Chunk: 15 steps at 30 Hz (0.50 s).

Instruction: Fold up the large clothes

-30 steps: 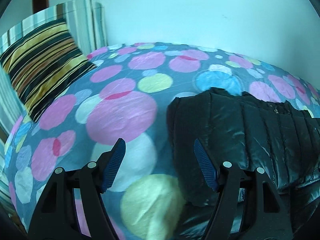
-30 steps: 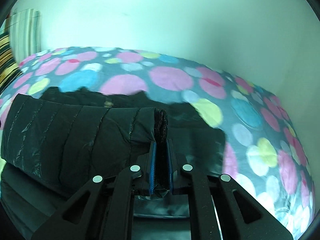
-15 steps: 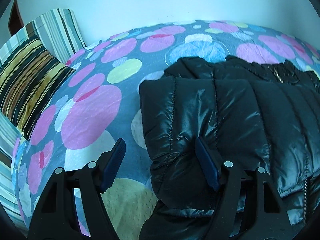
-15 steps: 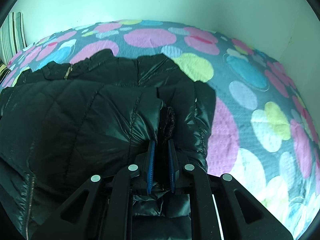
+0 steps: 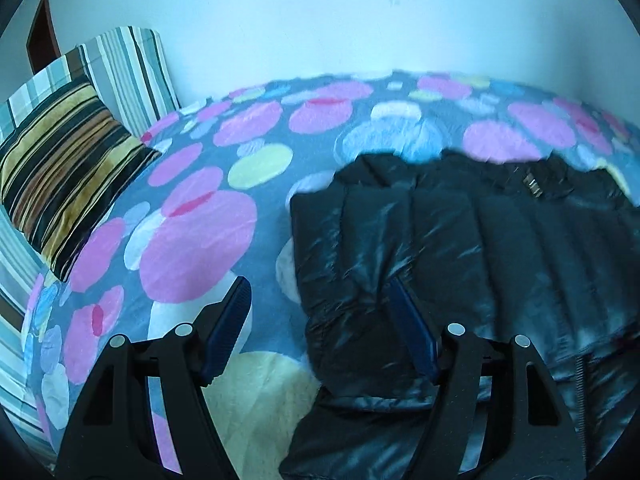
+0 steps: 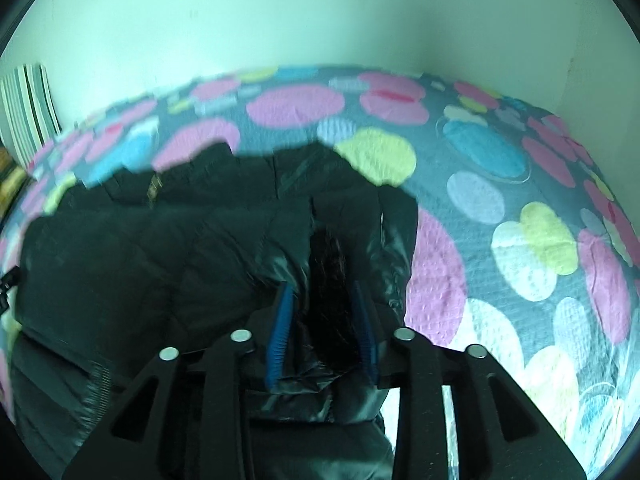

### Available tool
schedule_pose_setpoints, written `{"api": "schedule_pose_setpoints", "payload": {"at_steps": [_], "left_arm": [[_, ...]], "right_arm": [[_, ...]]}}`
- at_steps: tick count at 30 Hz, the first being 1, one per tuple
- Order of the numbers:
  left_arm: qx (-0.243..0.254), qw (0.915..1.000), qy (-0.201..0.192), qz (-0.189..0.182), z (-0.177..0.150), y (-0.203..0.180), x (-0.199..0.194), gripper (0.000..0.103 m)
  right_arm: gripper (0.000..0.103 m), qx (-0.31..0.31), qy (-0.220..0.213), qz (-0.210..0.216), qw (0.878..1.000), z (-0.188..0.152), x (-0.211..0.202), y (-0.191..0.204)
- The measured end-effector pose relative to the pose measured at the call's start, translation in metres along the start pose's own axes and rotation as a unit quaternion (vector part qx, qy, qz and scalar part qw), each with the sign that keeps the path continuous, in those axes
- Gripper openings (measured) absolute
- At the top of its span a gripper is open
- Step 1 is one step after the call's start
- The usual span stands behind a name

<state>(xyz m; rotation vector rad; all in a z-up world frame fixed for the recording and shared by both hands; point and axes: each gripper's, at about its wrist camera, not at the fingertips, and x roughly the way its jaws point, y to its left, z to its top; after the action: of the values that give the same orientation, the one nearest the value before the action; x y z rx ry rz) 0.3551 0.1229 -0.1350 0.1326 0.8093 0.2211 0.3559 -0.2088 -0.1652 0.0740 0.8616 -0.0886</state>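
Note:
A shiny black puffer jacket (image 5: 460, 248) lies folded on the dotted bed cover; it also shows in the right wrist view (image 6: 160, 248). My left gripper (image 5: 316, 296) is open, its right finger over the jacket's left edge, its left finger over the bed cover. My right gripper (image 6: 322, 300) has its jaws parted around the jacket's dark sleeve end with a furry cuff (image 6: 328, 264); the cloth lies between the blue pads (image 6: 280, 320).
The bed cover (image 5: 200, 240) is grey with pink, yellow and blue circles. Striped pillows (image 5: 68, 168) lean at the left against the wall. A white wall (image 6: 320, 12) runs behind the bed, and a side wall stands at the right.
My right gripper's jaws have widened from their tight pinch on the sleeve end. Both views have tilted up a little after tipping down over the jacket.

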Motion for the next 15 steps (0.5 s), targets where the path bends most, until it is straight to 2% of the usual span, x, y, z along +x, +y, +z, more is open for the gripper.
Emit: {"api": "schedule_pose_setpoints", "payload": {"at_steps": [4,9,13,15], "left_arm": [[0.008,0.9991,-0.015,-0.038,0.011,-0.025,-0.007,0.072],[0.023,0.9982,0.017,-0.052,0.001,-0.051,0.017,0.072],[0.039,0.9977,0.031,-0.046,-0.011,-0.061,0.032,0.074],[0.045,0.9976,0.032,-0.042,-0.013,-0.064,0.037,0.075]], "right_arm": [[0.034,-0.013,-0.018,0.027,0.999,0.009,-0.013,0.022],[0.034,-0.057,0.006,0.038,0.998,0.004,0.010,0.052],[0.036,-0.059,0.036,0.039,0.997,-0.006,0.037,0.054],[0.036,-0.055,0.038,0.041,0.997,-0.011,0.042,0.054]]}}
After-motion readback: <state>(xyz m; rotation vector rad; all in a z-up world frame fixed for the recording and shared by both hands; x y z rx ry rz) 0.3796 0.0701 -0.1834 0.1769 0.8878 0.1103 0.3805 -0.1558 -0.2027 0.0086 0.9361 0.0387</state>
